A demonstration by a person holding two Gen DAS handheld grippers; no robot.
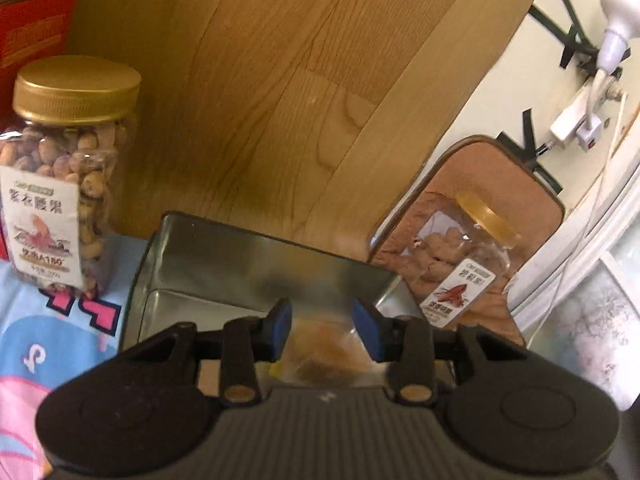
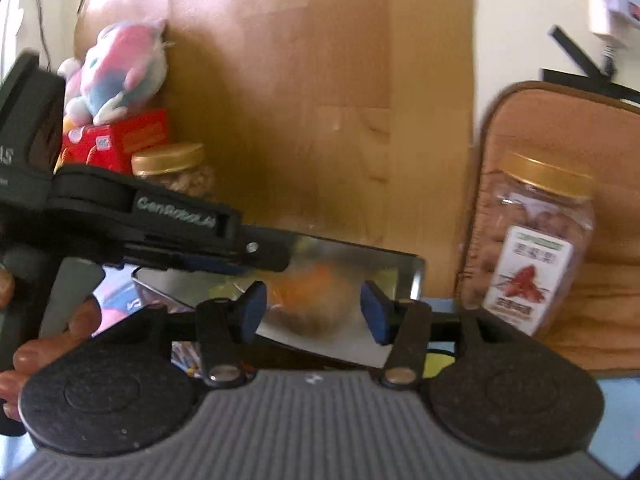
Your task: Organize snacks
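Left hand-held gripper (image 1: 322,330) over metal tin (image 1: 256,256) – jaws parted, rim clear

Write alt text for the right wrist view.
The right gripper, jaws open and empty, points at a metal tin holding blurred orange snacks; the left gripper reaches over the tin. A gold-lidded nut jar stands right.

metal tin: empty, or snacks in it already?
Not empty. Both wrist views show an orange, clear-wrapped snack packet on the floor of the open metal tin. Blur hides how many packets there are.
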